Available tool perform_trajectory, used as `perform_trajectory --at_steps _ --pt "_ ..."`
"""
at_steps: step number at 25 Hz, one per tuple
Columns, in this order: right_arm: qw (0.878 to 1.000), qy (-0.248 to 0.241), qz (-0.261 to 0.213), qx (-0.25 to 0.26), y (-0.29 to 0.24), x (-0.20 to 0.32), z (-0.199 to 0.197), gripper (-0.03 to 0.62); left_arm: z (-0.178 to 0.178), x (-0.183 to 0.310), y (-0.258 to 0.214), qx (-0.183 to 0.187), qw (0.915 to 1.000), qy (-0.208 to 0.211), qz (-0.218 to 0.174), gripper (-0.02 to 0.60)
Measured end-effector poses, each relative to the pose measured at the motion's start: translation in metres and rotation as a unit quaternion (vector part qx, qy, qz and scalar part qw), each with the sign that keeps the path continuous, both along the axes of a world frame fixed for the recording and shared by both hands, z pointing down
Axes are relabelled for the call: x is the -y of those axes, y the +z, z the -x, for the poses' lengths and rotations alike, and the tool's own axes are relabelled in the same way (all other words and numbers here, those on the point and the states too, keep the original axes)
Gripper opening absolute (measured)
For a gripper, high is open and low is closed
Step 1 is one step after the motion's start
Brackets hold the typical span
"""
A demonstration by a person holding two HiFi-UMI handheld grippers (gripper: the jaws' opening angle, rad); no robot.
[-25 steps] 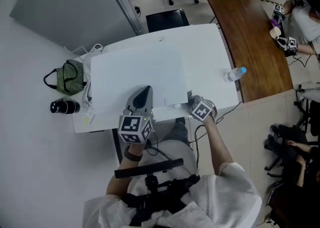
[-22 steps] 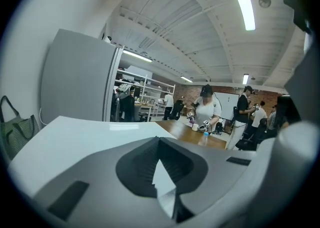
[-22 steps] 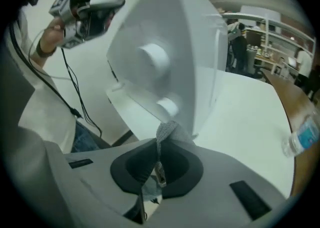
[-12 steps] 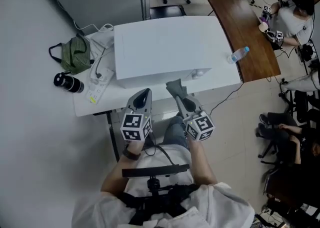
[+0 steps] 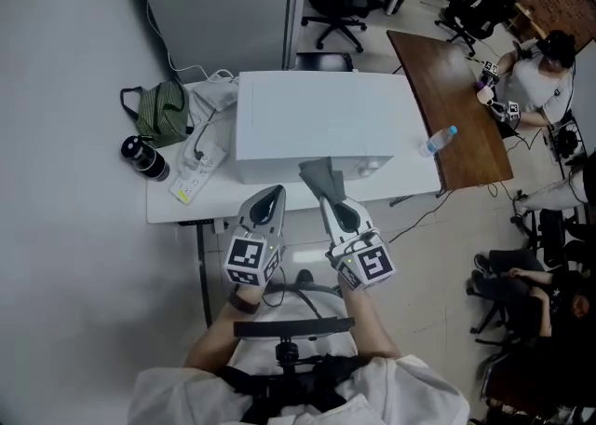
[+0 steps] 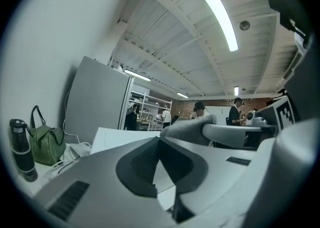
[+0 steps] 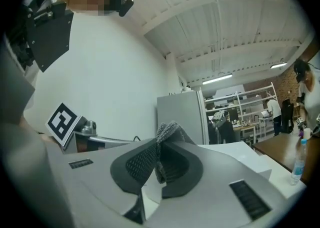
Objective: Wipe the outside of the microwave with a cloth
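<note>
White rectangular tabletop (image 5: pixel 182 211) carries the white box-shaped microwave (image 5: pixel 317 120). It sits mid-table, long axis left-right, near face toward the person.

Both hand-held grippers are on the near side of it, off the tabletop's near edge, pointing far.
- Right hand-held gripper (image 5: pixel 324 193) is the closer one. It's clamped on a grey knitted cloth (image 5: pixel 316 174) that bunches out past the tips (image 7: pixel 167 133).
- From the head view the cloth overlaps the microwave's near edge, right of centre. Contact: can't tell.
- Left hand-held gripper (image 5: pixel 270 193) is just left of the right one. Jaws are together with nothing in them, tips short of the microwave.

My read: the microwave is dead ahead of the cloth, so the next stroke is a short push far, then a sweep left-right along the near face. Right forearm is roughly straight out from the body; left is held idle beside it.
</note>
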State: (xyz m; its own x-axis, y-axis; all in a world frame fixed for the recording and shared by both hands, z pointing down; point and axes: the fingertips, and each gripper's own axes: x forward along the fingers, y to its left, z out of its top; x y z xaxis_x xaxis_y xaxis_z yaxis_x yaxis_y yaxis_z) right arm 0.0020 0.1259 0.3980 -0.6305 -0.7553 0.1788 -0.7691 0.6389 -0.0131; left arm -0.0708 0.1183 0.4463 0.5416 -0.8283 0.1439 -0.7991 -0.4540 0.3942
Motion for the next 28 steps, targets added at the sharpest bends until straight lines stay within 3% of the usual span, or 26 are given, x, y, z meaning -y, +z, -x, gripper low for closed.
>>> perform_trajectory --at_steps 3,12,21,28 --pt "1.000 -0.005 -0.002 0.002 -0.005 0.000 -0.005 0.011 -0.008 0.006 -0.016 -0.003 0.9998 0.000 -0.020 0.012" --pt "1.000 -0.001 -0.014 0.015 -0.005 0.005 -0.013 0.011 -0.021 0.011 -0.013 -0.006 0.9998 0.015 -0.014 0.012" --pt "1.000 -0.016 -0.009 0.011 -0.004 0.000 -0.013 0.011 -0.027 0.010 -0.008 0.064 0.9976 0.006 -0.027 0.012" --pt "1.000 -0.010 -0.007 0.007 0.005 0.002 -0.014 0.011 -0.034 0.013 -0.009 0.053 0.9973 0.015 -0.049 0.012"
